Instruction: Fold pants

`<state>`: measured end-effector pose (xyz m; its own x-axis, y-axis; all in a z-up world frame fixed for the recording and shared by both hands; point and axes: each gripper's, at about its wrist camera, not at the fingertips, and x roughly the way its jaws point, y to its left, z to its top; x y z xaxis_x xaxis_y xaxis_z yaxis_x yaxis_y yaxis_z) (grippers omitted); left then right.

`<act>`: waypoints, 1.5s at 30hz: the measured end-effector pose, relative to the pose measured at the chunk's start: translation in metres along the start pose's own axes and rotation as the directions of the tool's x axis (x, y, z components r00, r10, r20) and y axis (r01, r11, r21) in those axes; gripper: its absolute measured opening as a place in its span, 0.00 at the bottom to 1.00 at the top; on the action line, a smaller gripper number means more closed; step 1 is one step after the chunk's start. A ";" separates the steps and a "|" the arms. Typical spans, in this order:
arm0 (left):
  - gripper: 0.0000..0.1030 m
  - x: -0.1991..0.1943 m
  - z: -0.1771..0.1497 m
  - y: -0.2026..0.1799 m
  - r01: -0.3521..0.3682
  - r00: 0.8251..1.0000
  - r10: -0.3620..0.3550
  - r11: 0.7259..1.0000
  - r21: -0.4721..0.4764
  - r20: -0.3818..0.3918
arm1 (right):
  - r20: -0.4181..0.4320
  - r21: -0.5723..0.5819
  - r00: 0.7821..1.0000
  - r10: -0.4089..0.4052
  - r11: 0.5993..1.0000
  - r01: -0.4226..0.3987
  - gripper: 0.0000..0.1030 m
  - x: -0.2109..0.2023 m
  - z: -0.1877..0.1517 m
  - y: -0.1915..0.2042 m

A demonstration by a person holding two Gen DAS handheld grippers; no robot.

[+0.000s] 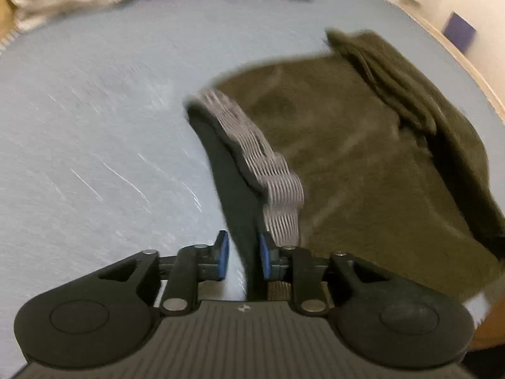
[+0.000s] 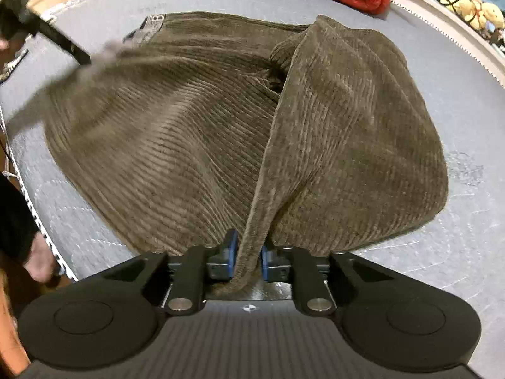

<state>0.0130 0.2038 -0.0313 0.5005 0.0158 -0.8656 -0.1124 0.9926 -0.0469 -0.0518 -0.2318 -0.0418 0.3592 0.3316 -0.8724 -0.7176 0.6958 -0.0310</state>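
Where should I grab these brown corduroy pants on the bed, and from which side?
Probably the raised fold ridge at the near edge of the pants, approached from the near side so the grip straddles it. It stands up off the mattress as a narrow doubled crest. The rest lies broad and flat, with little to pinch.

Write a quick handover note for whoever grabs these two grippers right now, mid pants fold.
Left gripper: waistband end of the brown corduroy pants hangs between its pads, touching only one; looks released.
Right gripper: a fabric edge fills the gap between its pads; firmness of grip unclear.
The pants lie bunched on the blue mattress, one part folded over.
Done: a rough first fold.
Left: check both grips, flatten, finish folding.
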 end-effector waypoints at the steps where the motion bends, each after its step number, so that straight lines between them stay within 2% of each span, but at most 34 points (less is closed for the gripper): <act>1: 0.31 -0.012 0.006 -0.002 -0.005 0.999 0.006 1.000 -0.028 0.038 | 0.034 0.012 0.999 0.000 1.000 0.000 0.33 -0.008 0.006 -0.002; 2: 0.34 -0.027 0.012 -0.004 0.010 0.997 -0.005 0.998 -0.065 0.079 | 0.075 0.031 0.997 0.008 0.999 -0.011 0.37 -0.017 0.009 -0.002; 3: 0.40 -0.039 0.016 -0.008 0.033 0.994 -0.023 0.996 -0.084 0.110 | 0.120 0.057 0.993 0.017 0.998 -0.024 0.47 -0.025 0.014 -0.008; 4: 0.47 -0.049 0.021 -0.013 0.063 0.988 -0.049 0.993 -0.095 0.143 | 0.171 0.088 0.985 0.015 0.996 -0.030 0.54 -0.034 0.020 -0.013; 7: 0.54 -0.066 0.028 -0.039 0.131 0.969 -0.116 0.990 -0.056 0.220 | 0.248 0.163 0.968 -0.037 0.987 -0.004 0.56 -0.039 0.035 -0.019; 10: 0.57 -0.053 0.021 -0.068 0.121 0.949 -0.124 0.992 0.028 0.290 | 0.257 0.180 0.962 -0.093 0.983 0.047 0.56 -0.016 0.052 -0.020; 11: 0.57 -0.039 0.019 -0.076 0.090 0.955 -0.102 0.994 0.055 0.278 | 0.252 0.176 0.962 -0.109 0.982 0.065 0.56 -0.007 0.057 -0.017; 12: 0.55 -0.021 0.020 -0.085 0.046 0.972 -0.059 0.997 0.062 0.226 | 0.247 0.166 0.961 -0.126 0.982 0.086 0.56 0.003 0.061 -0.013; 13: 0.54 -0.009 0.023 -0.089 0.032 0.982 -0.040 0.998 0.046 0.183 | 0.244 0.156 0.959 -0.142 0.982 0.106 0.56 0.013 0.067 -0.010; 15: 0.54 0.000 0.029 -0.092 0.104 0.979 -0.107 0.994 0.026 0.171 | 0.236 0.144 0.957 -0.171 0.980 0.140 0.56 0.035 0.073 -0.004; 16: 0.54 0.003 0.032 -0.095 0.101 0.979 -0.107 0.994 0.044 0.174 | 0.222 0.137 0.957 -0.187 0.978 0.160 0.56 0.047 0.078 -0.003; 18: 0.54 0.004 0.036 -0.103 0.034 0.980 -0.050 0.995 0.090 0.191 | 0.202 0.103 0.954 -0.222 0.973 0.205 0.55 0.066 0.087 -0.001; 20: 0.55 0.005 0.037 -0.102 0.031 0.978 -0.054 0.993 0.114 0.203 | 0.160 0.091 0.956 -0.245 0.968 0.233 0.48 0.084 0.094 0.000; 21: 0.55 0.005 0.037 -0.102 0.039 0.978 -0.062 0.992 0.117 0.201 | 0.126 0.094 0.964 -0.235 0.970 0.224 0.29 0.091 0.096 -0.002; 22: 0.55 0.007 0.037 -0.102 0.044 0.978 -0.067 0.992 0.119 0.197 | 0.106 0.092 0.968 -0.226 0.972 0.217 0.18 0.096 0.098 -0.003; 24: 0.55 0.007 0.037 -0.103 0.056 0.979 -0.079 0.991 0.124 0.188 | 0.110 0.074 0.964 -0.243 0.969 0.236 0.08 0.093 0.098 -0.003; 25: 0.55 0.009 0.036 -0.104 0.061 0.979 -0.083 0.990 0.124 0.187 | 0.118 0.068 0.961 -0.251 0.967 0.244 0.07 0.087 0.097 -0.004; 29: 0.56 0.013 0.034 -0.097 0.074 0.979 -0.091 0.992 0.104 0.180 | 0.178 0.061 0.950 -0.258 0.966 0.251 0.07 0.042 0.075 -0.021; 32: 0.56 0.017 0.032 -0.095 0.091 0.982 -0.106 0.991 0.096 0.158 | 0.160 0.052 0.949 -0.271 0.963 0.266 0.07 0.007 0.037 -0.040; 34: 0.56 0.017 0.031 -0.096 0.103 0.982 -0.118 0.990 0.100 0.149 | 0.109 0.053 0.961 -0.253 0.967 0.249 0.07 -0.014 0.003 -0.059; 37: 0.56 0.014 0.029 -0.100 0.124 0.980 -0.138 0.987 0.103 0.141 | -0.019 0.070 0.977 -0.211 0.975 0.212 0.07 -0.036 -0.054 -0.081; 40: 0.57 0.010 0.028 -0.108 0.150 0.977 -0.164 0.982 0.112 0.136 | -0.091 0.118 0.981 -0.171 0.976 0.181 0.08 -0.041 -0.092 -0.092; 42: 0.59 0.008 0.028 -0.115 0.154 0.975 -0.172 0.980 0.128 0.141 | -0.056 0.147 0.985 -0.162 0.975 0.169 0.09 -0.052 -0.093 -0.093; 44: 0.60 0.009 0.027 -0.120 0.150 0.975 -0.170 0.978 0.142 0.140 | 0.039 0.158 0.984 -0.176 0.973 0.168 0.15 -0.069 -0.079 -0.090; 45: 0.60 0.010 0.026 -0.122 0.148 0.976 -0.169 0.978 0.147 0.137 | 0.100 0.173 0.977 -0.188 0.970 0.169 0.27 -0.079 -0.070 -0.089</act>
<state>0.0541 0.0862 -0.0213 0.6251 -0.1355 -0.7687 0.0906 0.9908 -0.1010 -0.0582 -0.3649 -0.0045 0.5455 0.2568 -0.7978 -0.5327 0.8411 -0.0935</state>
